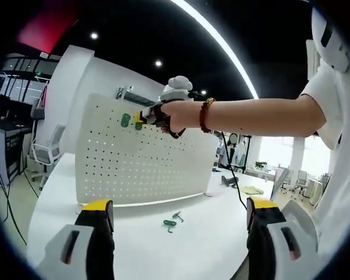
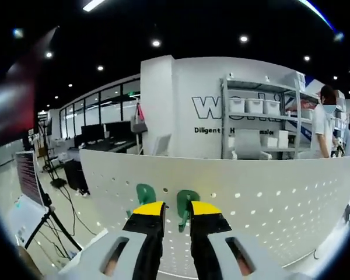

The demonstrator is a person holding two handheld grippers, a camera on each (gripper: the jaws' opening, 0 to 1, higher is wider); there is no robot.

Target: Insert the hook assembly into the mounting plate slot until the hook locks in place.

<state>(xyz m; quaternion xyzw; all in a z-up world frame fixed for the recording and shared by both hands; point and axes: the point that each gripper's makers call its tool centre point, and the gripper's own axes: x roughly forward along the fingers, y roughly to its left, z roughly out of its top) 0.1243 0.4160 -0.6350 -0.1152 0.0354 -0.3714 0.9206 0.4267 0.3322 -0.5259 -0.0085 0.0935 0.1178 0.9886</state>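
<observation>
The right tongs (image 2: 176,217) were found nearly closed against the upright pegboard (image 2: 268,186), a green hook (image 2: 186,207) between the tips with its long axis vertical, while the left tongs (image 1: 181,211) were held open, well back above the worktop (image 1: 204,239)

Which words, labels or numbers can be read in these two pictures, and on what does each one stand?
"wo...": large dark letters on the white wall in the right gripper view; the shelf hides the rest.
"Diligent": small dark line beneath them on the same wall; the words after it are cut off and blurred.
Screen at the left: text too small to read.
Left gripper view: no readable text.
</observation>
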